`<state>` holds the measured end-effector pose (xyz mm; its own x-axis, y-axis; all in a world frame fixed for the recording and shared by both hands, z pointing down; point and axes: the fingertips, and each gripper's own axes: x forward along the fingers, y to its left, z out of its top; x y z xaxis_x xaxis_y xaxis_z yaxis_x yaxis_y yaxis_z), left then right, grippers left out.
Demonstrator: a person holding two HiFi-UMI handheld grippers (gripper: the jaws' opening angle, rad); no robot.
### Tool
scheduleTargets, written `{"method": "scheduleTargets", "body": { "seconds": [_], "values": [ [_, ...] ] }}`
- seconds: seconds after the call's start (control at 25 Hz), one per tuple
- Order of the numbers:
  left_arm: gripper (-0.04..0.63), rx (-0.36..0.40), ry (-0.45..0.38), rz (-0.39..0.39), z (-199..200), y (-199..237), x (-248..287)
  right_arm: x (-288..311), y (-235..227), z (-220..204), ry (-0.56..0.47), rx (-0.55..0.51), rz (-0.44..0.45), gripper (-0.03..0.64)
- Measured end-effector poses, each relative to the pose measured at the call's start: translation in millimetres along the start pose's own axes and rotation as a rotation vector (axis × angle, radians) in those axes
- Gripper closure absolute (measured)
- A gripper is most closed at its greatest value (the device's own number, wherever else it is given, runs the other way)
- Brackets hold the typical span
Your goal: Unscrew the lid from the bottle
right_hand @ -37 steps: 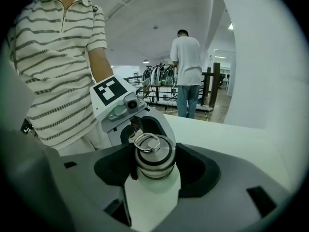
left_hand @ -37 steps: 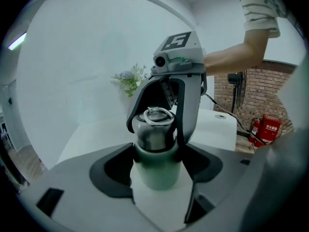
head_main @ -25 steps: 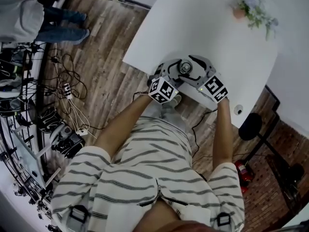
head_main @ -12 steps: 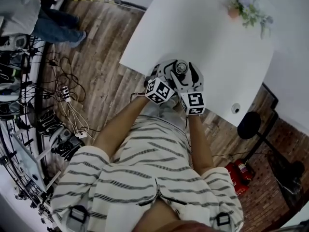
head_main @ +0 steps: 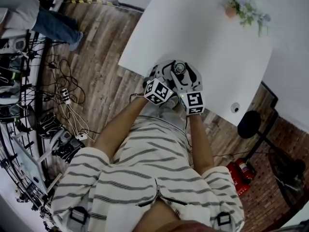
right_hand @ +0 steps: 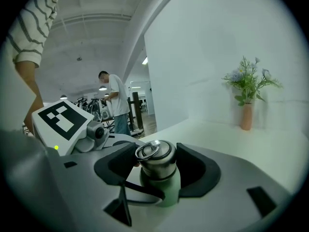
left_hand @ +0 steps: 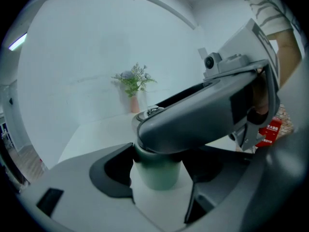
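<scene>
Lid (right_hand: 155, 156) hidden in left gripper view: grey jaw of right gripper (right_hand: 155, 168) crosses above green bottle (left_hand: 157, 172). Red canister (left_hand: 270, 129) at right edge of that view, print too small for reading. No label seen on bottle. Left gripper (left_hand: 161, 180) clamped on bottle body. Right jaws have just been closing, pads now against metal lid on both sides. Both forearms reach forward. Bottle stands at near edge of table (head_main: 203, 28), upper centre of head view.

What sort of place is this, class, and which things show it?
Probably a robotics lab or recording studio rather than a home: tangled cables and power strips sprawl over the wood-plank floor, metal equipment racks line the edge, and a plain white table serves as workbench.
</scene>
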<state>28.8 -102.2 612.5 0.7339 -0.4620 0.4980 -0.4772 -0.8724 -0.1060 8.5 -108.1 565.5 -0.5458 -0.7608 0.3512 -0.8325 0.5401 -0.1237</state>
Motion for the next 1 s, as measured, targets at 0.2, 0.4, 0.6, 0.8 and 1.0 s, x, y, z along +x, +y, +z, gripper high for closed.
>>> {"method": "scheduleTargets", "body": {
  "seconds": [0.2,0.4,0.6,0.8,1.0],
  "values": [
    [0.284,0.001,-0.001,-0.005,1,-1,-1,-1,3,0,0.026,-0.050,0.112,0.345],
    [0.284,0.001,-0.003,-0.005,2,-2,-3,-5,9,1,0.050,-0.119,0.279,0.345],
    [0.284,-0.002,0.001,-0.007,-1,0,2,-3,9,-4,0.088,-0.213,0.508,0.344],
    [0.284,-0.001,-0.001,-0.011,1,1,0,-5,12,-5,0.200,-0.337,0.743,0.344],
    [0.284,0.003,0.002,-0.011,0,0,1,-7,13,-7,0.287,-0.418,0.862,0.344]
  ]
}}
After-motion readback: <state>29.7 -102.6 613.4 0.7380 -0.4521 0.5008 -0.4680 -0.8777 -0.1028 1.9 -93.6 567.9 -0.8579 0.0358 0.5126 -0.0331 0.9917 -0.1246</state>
